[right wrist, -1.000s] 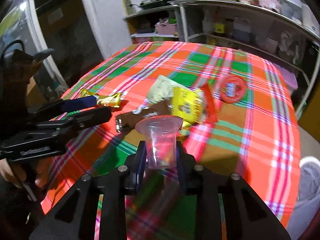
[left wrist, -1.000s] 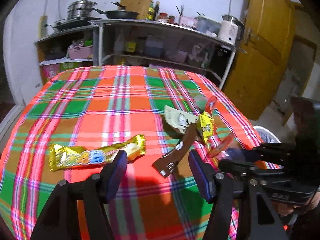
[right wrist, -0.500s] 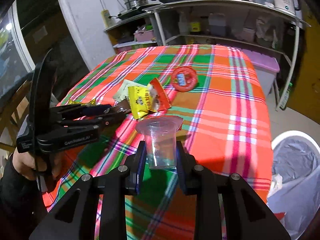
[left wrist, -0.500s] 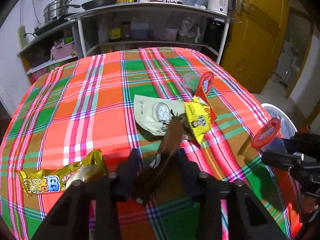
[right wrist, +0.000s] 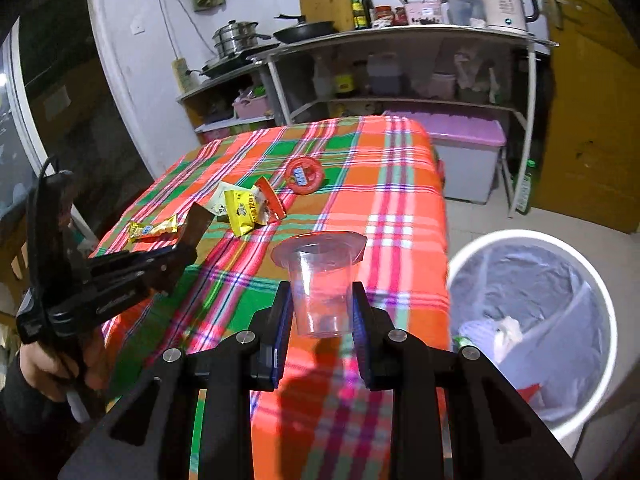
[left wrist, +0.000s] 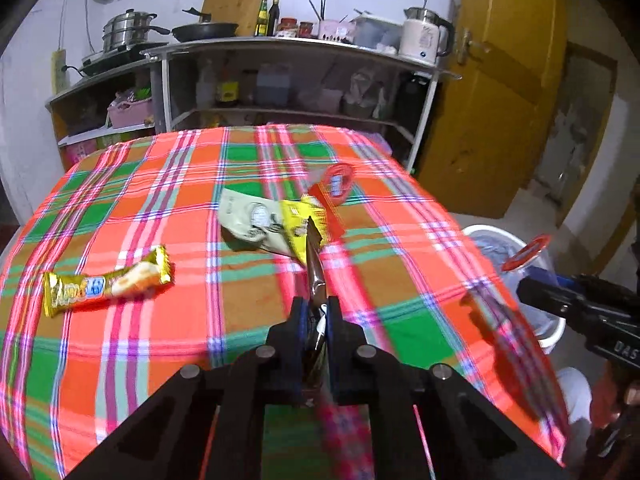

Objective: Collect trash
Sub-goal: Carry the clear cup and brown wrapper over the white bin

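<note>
My left gripper (left wrist: 316, 312) is closing its jaws on a thin brown wrapper (left wrist: 313, 268), which stands edge-on between the pads above the plaid tablecloth (left wrist: 160, 200). My right gripper (right wrist: 320, 300) is shut on a clear plastic cup (right wrist: 320, 276) with a red-tinted rim, held upright over the table's near corner, beside the white bin (right wrist: 516, 236). On the cloth lie a gold snack-bar wrapper (left wrist: 108, 282), a pale green packet (left wrist: 252, 218), a yellow packet (left wrist: 298, 220) on a red wrapper, and a round red lid (left wrist: 336, 184).
The bin, lined with a bag and holding some trash, stands on the floor by the table's right side. Behind the table are shelves (left wrist: 280, 80) with pots, bottles and a kettle. A lilac-lidded box (right wrist: 464, 160) and a yellow door (left wrist: 500, 100) are at the right.
My left gripper went from open beside the brown wrapper to closed on it and lifted it. My right gripper carried the cup rightwards to the table's corner near the bin.
</note>
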Motion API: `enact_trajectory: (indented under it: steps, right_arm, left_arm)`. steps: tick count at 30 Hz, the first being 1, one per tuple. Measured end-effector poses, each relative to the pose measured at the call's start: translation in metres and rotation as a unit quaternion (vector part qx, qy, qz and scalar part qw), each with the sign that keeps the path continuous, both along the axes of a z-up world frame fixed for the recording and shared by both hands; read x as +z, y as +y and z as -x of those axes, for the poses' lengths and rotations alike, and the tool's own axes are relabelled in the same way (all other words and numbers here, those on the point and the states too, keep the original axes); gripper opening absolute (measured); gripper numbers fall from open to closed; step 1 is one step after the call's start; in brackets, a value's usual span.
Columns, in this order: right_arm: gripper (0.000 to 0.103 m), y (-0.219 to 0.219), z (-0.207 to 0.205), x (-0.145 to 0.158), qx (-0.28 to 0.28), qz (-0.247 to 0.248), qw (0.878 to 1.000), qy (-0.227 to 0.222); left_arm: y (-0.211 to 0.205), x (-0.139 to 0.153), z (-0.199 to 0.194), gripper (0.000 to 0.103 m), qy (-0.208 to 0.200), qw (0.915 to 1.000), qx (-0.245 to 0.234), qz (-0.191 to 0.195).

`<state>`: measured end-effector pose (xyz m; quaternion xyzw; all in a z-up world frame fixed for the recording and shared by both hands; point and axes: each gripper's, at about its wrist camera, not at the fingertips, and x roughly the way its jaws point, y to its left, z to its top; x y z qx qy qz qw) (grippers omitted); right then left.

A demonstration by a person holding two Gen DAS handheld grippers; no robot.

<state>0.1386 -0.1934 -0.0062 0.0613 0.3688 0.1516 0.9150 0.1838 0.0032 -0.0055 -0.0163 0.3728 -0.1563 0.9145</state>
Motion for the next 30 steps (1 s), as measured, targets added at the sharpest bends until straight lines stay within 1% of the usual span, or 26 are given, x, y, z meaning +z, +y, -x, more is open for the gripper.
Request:
enact_trajectory:
  steps: [4, 7, 14, 21, 30]
  right_arm:
    - [0.029, -0.015, 0.020, 0.007, -0.016, -0.004, 1.000, -0.010]
    - [0.029, -0.027, 0.036, 0.012, -0.031, -0.009, 0.999, -0.016]
    - [0.029, -0.053, 0.068, 0.021, -0.068, -0.011, 0.997, -0.030]
    - [0.029, -0.082, 0.084, 0.022, -0.109, -0.007, 0.994, -0.029]
    - [0.029, -0.117, 0.083, 0.013, -0.156, -0.002, 0.988, -0.016]
  left_arm:
    - [-0.011, 0.015, 0.028, 0.009, -0.015, 0.9997, -0.008, 0.017]
    - [-0.025, 0.027, 0.050, 0.009, -0.028, 0.9988, -0.023, 0.031]
    - [-0.056, 0.048, 0.082, 0.009, -0.050, 0.9958, -0.062, 0.045]
    - [-0.089, 0.052, 0.091, 0.009, -0.050, 0.9921, -0.103, 0.051]
    - [-0.133, 0.042, 0.073, 0.009, -0.036, 0.9871, -0.147, 0.051]
